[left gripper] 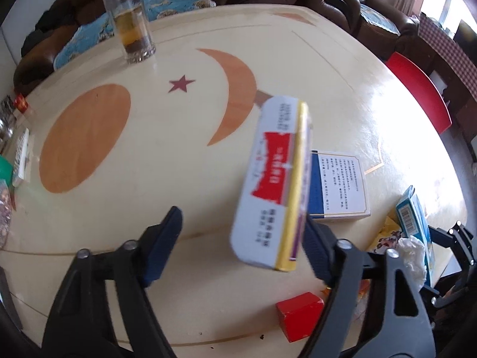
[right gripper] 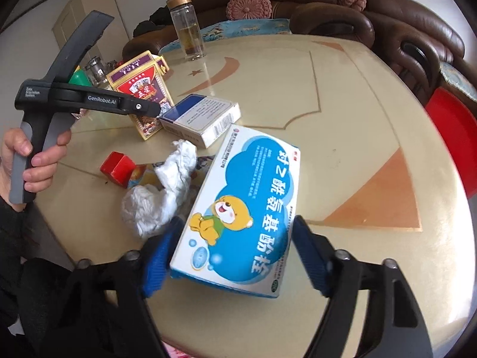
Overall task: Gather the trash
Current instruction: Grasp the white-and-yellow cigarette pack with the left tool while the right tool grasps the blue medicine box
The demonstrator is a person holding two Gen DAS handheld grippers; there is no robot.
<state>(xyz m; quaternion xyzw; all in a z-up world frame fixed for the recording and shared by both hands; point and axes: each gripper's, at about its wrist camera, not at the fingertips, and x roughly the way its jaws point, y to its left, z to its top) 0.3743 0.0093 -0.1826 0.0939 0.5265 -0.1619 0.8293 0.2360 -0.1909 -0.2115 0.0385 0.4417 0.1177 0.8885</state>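
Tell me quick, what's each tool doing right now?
Left tool: open, card box between its fingers, touching only one.
Right tool: around the medicine box; grip cannot be told.

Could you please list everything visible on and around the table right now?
Glass bottle with gold lid: one, clear, amber liquid, far table edge.
Playing-card box: one, red and yellow, between the left gripper's fingers.
Flat carton: one, blue and white, mid-table.
Cartoon-bear medicine box: one, blue and white, between the right gripper's fingers.
Crumpled tissue: one heap, white, beside the bear box.
Small block: one, red, near table edge.
Round table: one, cream, orange inlays.
Leather sofa: one, brown, behind table.
Left gripper: one, black, blue fingers.
Right gripper: one, same colours.
Person's hand: one, holding left gripper's handle.
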